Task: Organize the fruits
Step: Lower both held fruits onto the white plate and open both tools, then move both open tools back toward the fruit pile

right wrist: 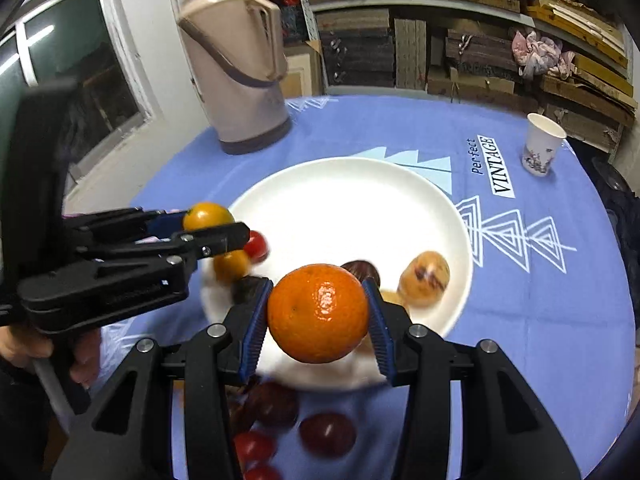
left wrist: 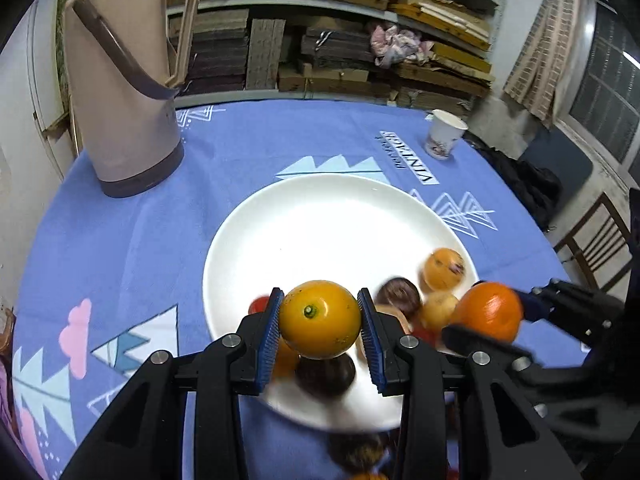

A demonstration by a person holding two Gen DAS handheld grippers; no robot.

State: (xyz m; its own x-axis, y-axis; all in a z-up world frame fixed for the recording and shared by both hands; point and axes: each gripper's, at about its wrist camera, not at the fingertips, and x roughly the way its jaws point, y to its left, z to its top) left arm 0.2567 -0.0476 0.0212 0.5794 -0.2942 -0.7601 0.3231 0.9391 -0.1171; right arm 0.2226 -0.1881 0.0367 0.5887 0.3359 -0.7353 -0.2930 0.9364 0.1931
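Both grippers carry fruit over the near rim of the plate [left wrist: 240, 236]: the left gripper [left wrist: 319, 316] pinches a yellow orange [left wrist: 319, 318], the right gripper [right wrist: 318, 314] pinches a mandarin [right wrist: 318, 312]. It looks like the delivery step. Several fruits already crowd the plate's near side, others lie on the counter [right wrist: 540, 320] at its near edge. Next, I'd judge: lower each over the bare far half, then spread the pads.

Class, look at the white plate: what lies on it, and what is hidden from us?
On the white plate lie a speckled yellow fruit, a red tomato and dark fruits. The held orange and yellow citrus cover the near part.
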